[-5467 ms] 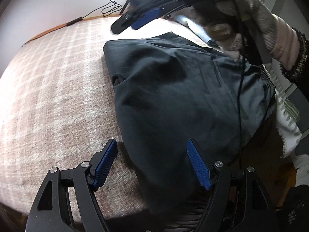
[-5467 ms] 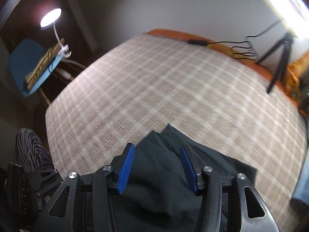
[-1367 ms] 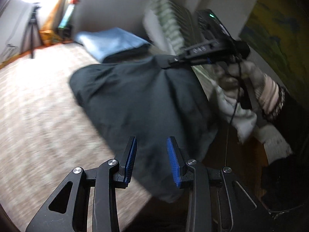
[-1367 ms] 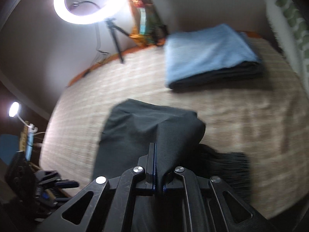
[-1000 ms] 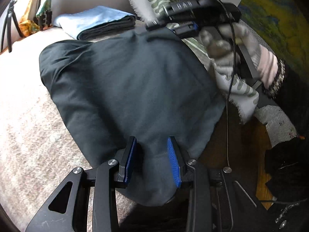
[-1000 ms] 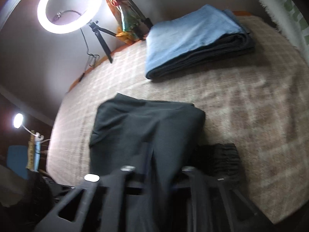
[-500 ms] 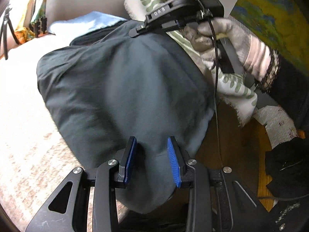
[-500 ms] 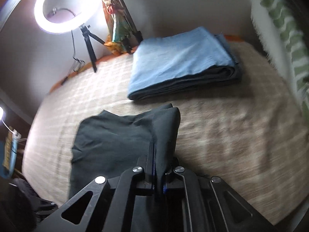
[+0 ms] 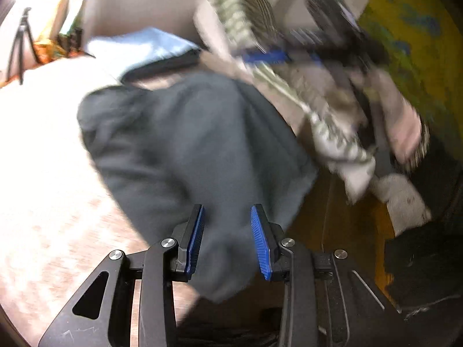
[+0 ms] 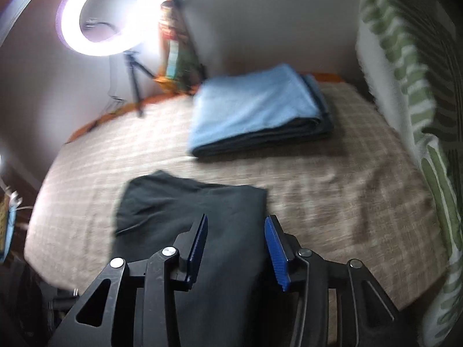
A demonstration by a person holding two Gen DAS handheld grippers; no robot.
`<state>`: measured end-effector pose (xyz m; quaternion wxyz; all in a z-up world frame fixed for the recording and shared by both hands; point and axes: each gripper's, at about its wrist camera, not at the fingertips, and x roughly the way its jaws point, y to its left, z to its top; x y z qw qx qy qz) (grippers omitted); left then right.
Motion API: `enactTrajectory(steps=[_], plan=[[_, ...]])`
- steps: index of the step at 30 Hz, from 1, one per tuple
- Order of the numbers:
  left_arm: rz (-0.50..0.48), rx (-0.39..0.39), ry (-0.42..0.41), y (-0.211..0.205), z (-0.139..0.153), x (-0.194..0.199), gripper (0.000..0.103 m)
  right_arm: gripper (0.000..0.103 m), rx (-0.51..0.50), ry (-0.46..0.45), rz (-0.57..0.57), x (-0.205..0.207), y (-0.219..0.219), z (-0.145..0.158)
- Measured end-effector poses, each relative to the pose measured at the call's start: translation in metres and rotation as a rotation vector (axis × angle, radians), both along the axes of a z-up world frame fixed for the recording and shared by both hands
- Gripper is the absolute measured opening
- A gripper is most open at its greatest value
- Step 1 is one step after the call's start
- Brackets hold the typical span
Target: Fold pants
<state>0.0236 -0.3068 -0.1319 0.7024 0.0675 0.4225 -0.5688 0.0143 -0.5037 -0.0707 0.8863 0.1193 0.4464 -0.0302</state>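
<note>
The dark folded pants (image 9: 196,150) lie on the plaid bed cover (image 9: 43,173), one end hanging over the bed's near edge. My left gripper (image 9: 227,240) is partly open with the pants' near edge between its blue pads, not pinched. In the right wrist view the pants (image 10: 185,211) lie flat under my right gripper (image 10: 235,248), which is open and just above the cloth. The right gripper also shows blurred in the left wrist view (image 9: 277,56), lifted clear of the pants.
A folded light blue and dark stack (image 10: 260,112) lies on the bed (image 10: 347,190) beyond the pants. A green leaf-print pillow (image 10: 411,86) stands at the right. A ring light (image 10: 107,14) on a tripod stands behind the bed. Wooden floor (image 9: 347,231) lies past the edge.
My right gripper was shut on the pants' far edge half a second ago; it has opened, let the cloth drop flat and pulled back. My left gripper stays partly open around the near edge.
</note>
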Motion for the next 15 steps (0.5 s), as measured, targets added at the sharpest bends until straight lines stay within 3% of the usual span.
enactTrajectory(steps=[1, 3, 6, 9, 12, 15], plan=[[0.025, -0.004, -0.003, 0.004, 0.003, 0.011, 0.039, 0.043, -0.001, -0.002, 0.027, -0.003, 0.009, 0.001], [0.095, -0.001, 0.0, 0.01, 0.004, 0.037, 0.042, 0.042, -0.004, 0.01, 0.078, -0.009, 0.026, -0.004], [0.185, -0.031, 0.108, 0.013, -0.001, 0.081, 0.042, 0.042, 0.059, 0.05, 0.105, -0.014, 0.033, -0.025], [0.229, -0.038, 0.197, 0.004, -0.014, 0.116, 0.042, 0.042, 0.053, 0.108, 0.086, -0.017, 0.027, -0.046], [0.26, -0.006, 0.216, -0.012, -0.026, 0.139, 0.042, 0.032, 0.071, 0.14, 0.059, -0.021, 0.017, -0.061], [0.294, 0.047, 0.182, -0.028, -0.036, 0.153, 0.042, 0.031, 0.065, 0.171, 0.053, -0.023, 0.01, -0.07]])
